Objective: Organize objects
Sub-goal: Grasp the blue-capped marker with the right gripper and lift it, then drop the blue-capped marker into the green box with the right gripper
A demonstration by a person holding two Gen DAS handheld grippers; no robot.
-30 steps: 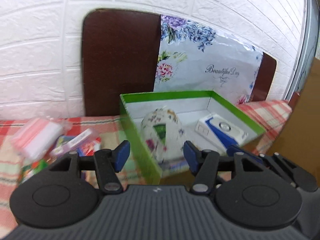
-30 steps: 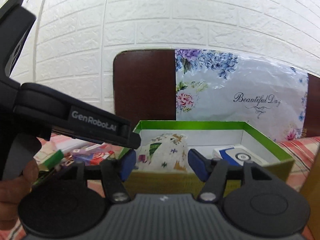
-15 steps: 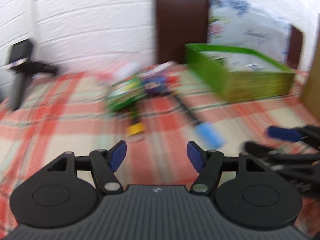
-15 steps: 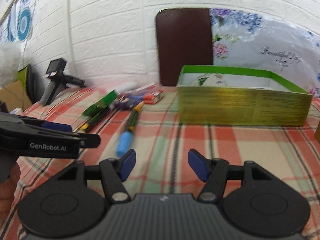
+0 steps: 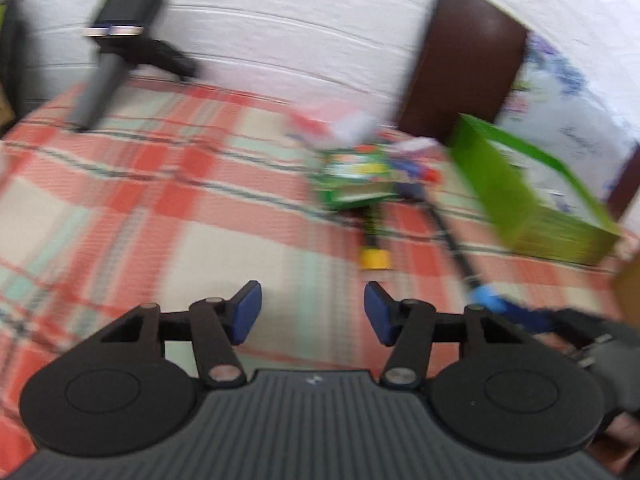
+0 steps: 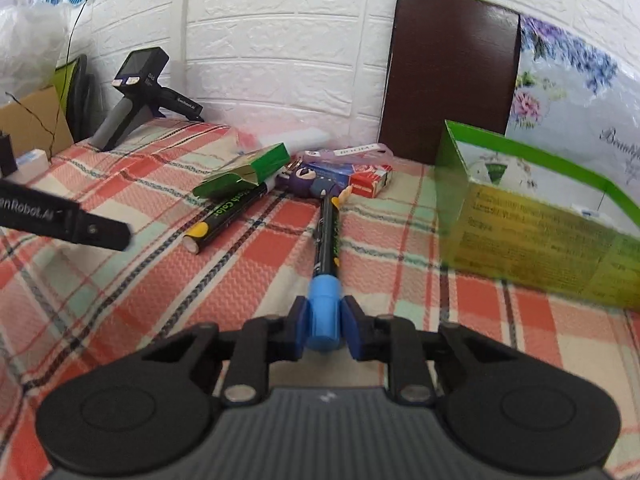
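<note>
Partly done: green box (image 6: 536, 236) at the bed's (image 6: 132, 296) right edge already holding a few items, markers and packets heaped mid-bed, right gripper (image 6: 325, 328) clamped on the blue-capped marker (image 6: 327, 248), left gripper (image 5: 312, 312) spread apart, empty.

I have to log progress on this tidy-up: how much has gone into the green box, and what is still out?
Done: the green box already holds a floral pouch. In hand: the right gripper is shut on the blue-capped marker; the left gripper is open, holding nothing. Left: the yellow-capped marker, the green carton and the red packet on the cloth.
</note>
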